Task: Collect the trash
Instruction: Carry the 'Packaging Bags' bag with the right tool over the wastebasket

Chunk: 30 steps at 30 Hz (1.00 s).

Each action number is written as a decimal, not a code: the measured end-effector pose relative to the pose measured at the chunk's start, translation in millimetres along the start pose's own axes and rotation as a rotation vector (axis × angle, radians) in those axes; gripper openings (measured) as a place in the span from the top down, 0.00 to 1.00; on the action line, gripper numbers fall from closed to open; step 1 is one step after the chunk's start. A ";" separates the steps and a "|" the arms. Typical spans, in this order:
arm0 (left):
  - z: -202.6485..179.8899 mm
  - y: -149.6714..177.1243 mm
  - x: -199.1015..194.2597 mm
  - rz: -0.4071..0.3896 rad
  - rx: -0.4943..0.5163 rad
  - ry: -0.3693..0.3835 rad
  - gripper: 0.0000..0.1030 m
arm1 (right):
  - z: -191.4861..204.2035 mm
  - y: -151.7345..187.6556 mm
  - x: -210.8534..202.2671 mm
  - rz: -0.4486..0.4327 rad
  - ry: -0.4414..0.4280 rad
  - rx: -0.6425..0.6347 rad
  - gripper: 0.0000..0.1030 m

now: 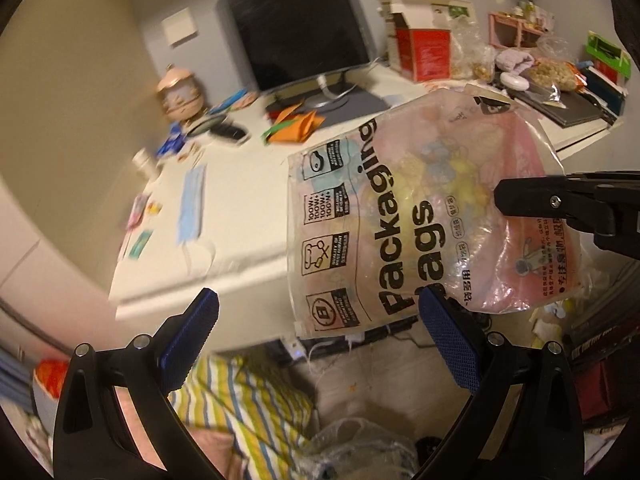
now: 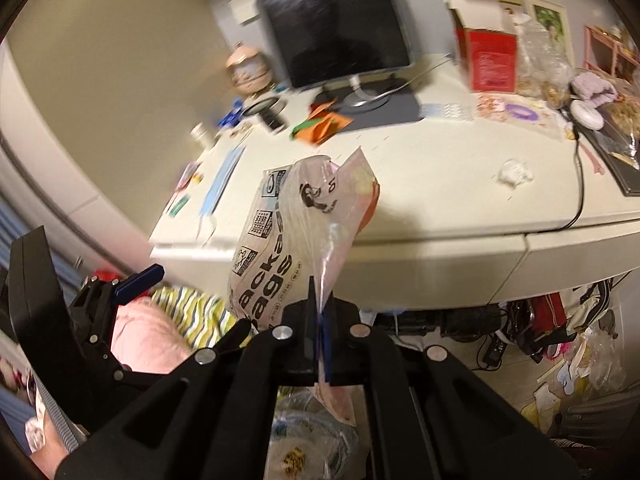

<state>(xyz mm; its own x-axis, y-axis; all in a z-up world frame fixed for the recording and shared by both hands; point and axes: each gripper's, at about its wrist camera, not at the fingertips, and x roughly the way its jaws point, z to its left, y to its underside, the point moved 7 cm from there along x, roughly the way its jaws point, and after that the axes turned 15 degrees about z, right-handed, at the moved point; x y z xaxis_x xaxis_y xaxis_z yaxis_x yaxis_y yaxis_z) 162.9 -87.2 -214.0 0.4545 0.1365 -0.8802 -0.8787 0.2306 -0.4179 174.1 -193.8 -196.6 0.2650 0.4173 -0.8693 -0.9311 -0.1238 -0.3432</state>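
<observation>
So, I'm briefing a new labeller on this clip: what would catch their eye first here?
The clear plastic bag printed with bold black "Packaging Bags" lettering, hanging in the air in front of the desk, pinched at its edge by the shut right tongs. Next, the left tongs standing open just below the bag, holding nothing. Behind, a dark monitor stands on the cluttered desk.

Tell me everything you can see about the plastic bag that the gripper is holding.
The plastic bag is clear, crinkled film, printed with large black "Packaging bags" lettering and square icons along one edge; pinkish and yellow contents show through. It hangs in the air in front of the desk, touching no surface. The right gripper is shut on one edge of it. The left gripper is open beside it.
</observation>
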 end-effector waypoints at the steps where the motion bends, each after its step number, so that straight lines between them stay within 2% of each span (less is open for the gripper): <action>1: 3.9 10.0 -0.5 0.007 -0.011 -0.002 0.06 | 5.1 5.1 1.2 0.007 0.000 -0.011 0.97; 7: 24.4 66.0 -1.5 0.049 -0.066 -0.027 0.06 | 39.8 42.0 16.5 0.069 -0.007 -0.097 0.97; 17: 54.4 163.2 12.3 0.150 -0.149 -0.061 0.06 | 97.1 105.2 64.6 0.205 -0.023 -0.234 0.97; 24: 62.4 230.2 33.8 0.225 -0.183 -0.079 0.06 | 119.3 152.9 104.9 0.308 -0.014 -0.320 0.97; 30: 56.2 296.5 61.8 0.307 -0.227 -0.058 0.06 | 121.7 203.2 142.7 0.410 0.010 -0.383 0.97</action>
<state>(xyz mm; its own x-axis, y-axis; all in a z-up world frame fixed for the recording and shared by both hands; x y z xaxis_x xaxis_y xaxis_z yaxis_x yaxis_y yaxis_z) -61.3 43.8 -379.8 0.1667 0.2222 -0.9606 -0.9822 -0.0476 -0.1815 -7.8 -49.8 -347.0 -0.0953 0.2578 -0.9615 -0.8014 -0.5928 -0.0795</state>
